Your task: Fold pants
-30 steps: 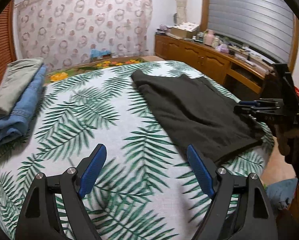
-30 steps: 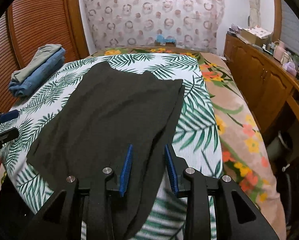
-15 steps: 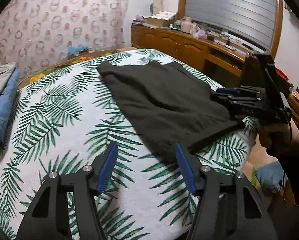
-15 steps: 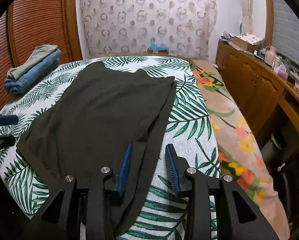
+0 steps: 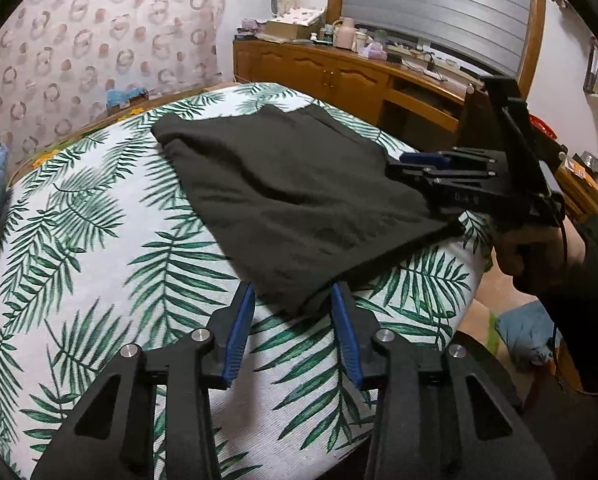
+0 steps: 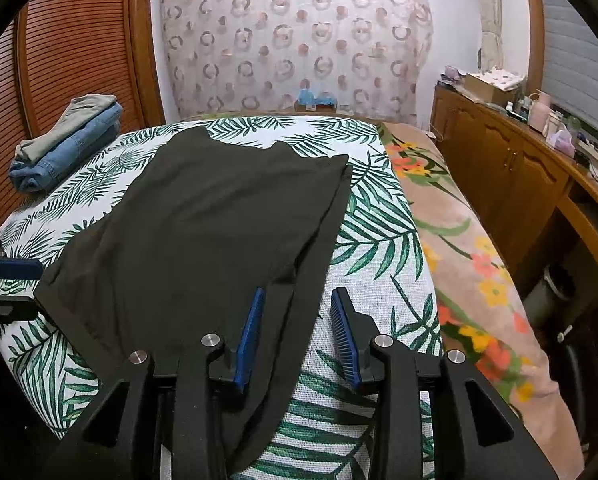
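Scene: A pair of dark olive-black fabric pants (image 6: 203, 232) lies spread flat on a bed with a white palm-leaf print cover (image 6: 379, 240), one end hanging over the near edge of the bed.
Where the pants are: They run lengthwise from the near edge toward the far end of the bed, with a fold line along the right side.
Left tool (image 5: 293, 320): Its blue-padded jaws stand partly open, one on each side of the pants' near left corner; no cloth is pinched between them yet.
Right tool (image 6: 297, 320): Also partly open, it straddles the right edge of the pants where the cloth drapes off the bed; in the left wrist view its jaws appear to lie over that edge, and whether the pads touch the cloth cannot be told.
Step in hand: Judged from the pose, both tools are lining up to grip the near end of the pants so it can be carried over toward the far end.
Doing it well: Each tool should likely go deep enough to catch every layer at its corner, close together, then lift evenly so the hem stays straight and the cloth does not drag.
Hand pose: The person's right hand (image 5: 527, 248) grips the handle from below, holding the tool level and low over the bed.
Also in view: A stack of folded blue denim and grey-green clothes (image 6: 63, 144) sits at the far left of the bed, well apart from the pants.
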Motion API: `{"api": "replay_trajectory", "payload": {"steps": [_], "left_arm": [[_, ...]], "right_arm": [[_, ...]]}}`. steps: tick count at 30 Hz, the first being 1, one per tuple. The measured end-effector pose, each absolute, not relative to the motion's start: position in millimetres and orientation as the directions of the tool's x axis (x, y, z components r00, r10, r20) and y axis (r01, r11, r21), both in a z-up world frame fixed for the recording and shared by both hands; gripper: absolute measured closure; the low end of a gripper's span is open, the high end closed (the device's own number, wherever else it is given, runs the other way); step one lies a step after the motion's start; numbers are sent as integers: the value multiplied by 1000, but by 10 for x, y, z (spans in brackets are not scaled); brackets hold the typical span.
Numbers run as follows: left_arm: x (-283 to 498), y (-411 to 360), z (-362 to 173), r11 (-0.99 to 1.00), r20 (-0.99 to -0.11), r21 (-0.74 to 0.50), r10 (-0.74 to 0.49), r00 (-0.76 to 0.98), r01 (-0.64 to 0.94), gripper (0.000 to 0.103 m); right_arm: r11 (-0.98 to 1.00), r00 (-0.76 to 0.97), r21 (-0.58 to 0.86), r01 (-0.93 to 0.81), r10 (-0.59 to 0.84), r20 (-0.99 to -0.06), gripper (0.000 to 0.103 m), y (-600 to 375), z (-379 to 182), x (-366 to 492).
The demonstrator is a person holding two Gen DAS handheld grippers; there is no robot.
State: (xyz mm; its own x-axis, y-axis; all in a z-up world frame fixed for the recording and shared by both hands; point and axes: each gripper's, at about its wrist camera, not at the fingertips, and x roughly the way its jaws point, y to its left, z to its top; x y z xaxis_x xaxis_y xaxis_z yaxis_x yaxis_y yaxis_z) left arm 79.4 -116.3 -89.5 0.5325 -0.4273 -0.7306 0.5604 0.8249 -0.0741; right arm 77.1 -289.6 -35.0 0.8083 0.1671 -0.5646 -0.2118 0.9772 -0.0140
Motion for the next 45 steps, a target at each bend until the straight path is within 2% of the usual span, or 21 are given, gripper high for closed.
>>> {"api": "replay_trajectory", "payload": {"steps": [5,8,10,12,20,24,30,45], "left_arm": [[832,-1207,-949,818,-742,-71,-426,518,571,63],[878,-1219,-989,819,-750,-71,-420,511,569,72],[833,-1236,-960,816,-739,-61,-424,524,574,89],[758,-1238,-893,810,-726,-52,-432,535,584,91],[706,-1221,-863,812,-731,-37,-420,538,583,91],[714,-1224,-913,815,-740,-40,-413,531,578,91],[716,-1226,-956,819,-745,-46,-409,526,572,91],[782,-1179,-991,820,-745,-73,-423,516,567,91]], "right_arm": [[977,808,-14,-212,168,-565,67,-2895,-350,770],[977,808,-14,-212,168,-565,67,-2894,-351,769],[977,809,-15,-213,168,-564,67,-2894,-351,768],[976,809,-17,-215,169,-563,67,-2895,-350,775],[976,807,-18,-217,169,-566,67,-2908,-347,786],[981,777,24,-195,169,-606,66,-2988,-271,788],[973,785,58,-222,214,-582,66,-3026,-135,455],[979,754,69,-194,193,-628,66,-2895,-276,249]]}}
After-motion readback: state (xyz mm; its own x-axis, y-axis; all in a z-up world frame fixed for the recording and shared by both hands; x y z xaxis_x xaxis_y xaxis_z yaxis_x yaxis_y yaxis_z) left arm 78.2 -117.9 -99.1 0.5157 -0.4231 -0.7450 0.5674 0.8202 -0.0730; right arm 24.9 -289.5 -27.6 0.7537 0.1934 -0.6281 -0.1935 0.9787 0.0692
